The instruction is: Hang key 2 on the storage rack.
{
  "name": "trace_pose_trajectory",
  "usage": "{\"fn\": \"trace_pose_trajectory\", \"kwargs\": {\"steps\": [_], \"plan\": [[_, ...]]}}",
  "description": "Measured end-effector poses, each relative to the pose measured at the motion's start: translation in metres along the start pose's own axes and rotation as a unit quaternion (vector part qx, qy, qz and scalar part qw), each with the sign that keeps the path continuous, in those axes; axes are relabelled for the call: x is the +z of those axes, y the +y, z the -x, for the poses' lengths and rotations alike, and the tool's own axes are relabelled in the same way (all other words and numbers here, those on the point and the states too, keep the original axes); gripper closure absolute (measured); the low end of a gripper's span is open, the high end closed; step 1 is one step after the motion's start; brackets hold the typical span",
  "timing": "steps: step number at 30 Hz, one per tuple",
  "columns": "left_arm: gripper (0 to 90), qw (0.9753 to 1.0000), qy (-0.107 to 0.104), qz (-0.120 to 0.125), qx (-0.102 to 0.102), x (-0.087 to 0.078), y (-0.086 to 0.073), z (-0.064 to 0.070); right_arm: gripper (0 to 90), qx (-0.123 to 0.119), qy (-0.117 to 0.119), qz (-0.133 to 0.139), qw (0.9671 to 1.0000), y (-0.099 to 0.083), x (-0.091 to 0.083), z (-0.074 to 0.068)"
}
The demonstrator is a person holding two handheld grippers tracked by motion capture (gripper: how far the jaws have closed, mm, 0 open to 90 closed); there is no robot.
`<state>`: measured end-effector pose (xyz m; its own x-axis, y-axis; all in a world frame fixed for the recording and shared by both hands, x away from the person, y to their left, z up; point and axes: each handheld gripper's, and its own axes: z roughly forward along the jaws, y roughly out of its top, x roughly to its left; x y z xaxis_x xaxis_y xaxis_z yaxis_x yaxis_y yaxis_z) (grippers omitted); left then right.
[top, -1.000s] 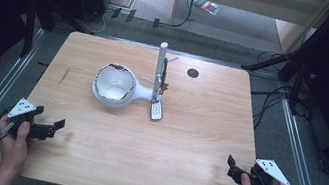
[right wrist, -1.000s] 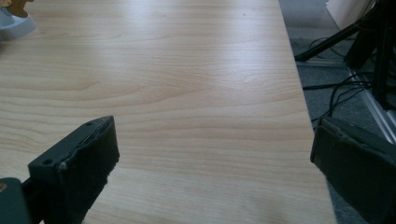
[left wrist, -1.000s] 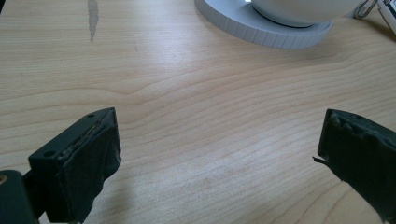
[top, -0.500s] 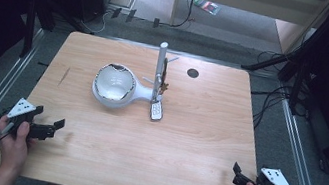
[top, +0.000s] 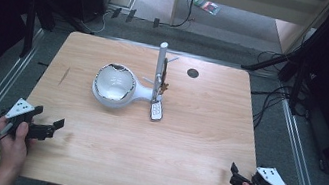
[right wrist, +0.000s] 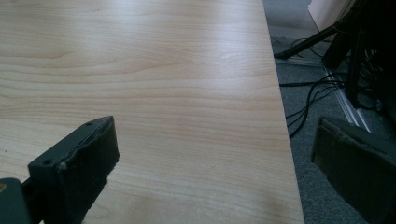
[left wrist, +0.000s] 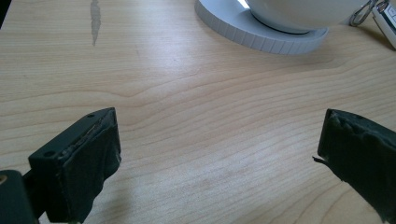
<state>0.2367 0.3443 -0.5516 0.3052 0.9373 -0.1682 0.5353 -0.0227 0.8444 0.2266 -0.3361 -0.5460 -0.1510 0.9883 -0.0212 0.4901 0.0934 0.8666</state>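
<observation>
Black left gripper (top: 54, 126): near left table edge, jaws spread wide, nothing between them.
Black right gripper (top: 234, 175): near right corner, partly over the table edge, jaws likewise apart and empty.
Pale wooden table (top: 185, 136): bare between grippers and lamp.
White round-headed desk lamp with ribbed base (top: 114, 85): mid-table, nearest the left gripper, well apart from it; likely light, rigid, smooth plastic. Best hold: narrow neck or upright post (top: 160, 66).
Axis: runs from head rightwards to post.
Small white key fob on a ring (top: 156, 110): touching the post's foot, long axis pointing near-far.
</observation>
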Motion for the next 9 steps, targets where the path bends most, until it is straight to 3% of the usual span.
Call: {"fn": "trace_pose_trajectory", "kwargs": {"steps": [9], "plan": [[0.0,1.0000,0.001,-0.002,0.001,0.0004,0.0002,0.0000,0.8,0.002,0.001,-0.005,1.0000,0.0002,0.0010,0.0005]]}}
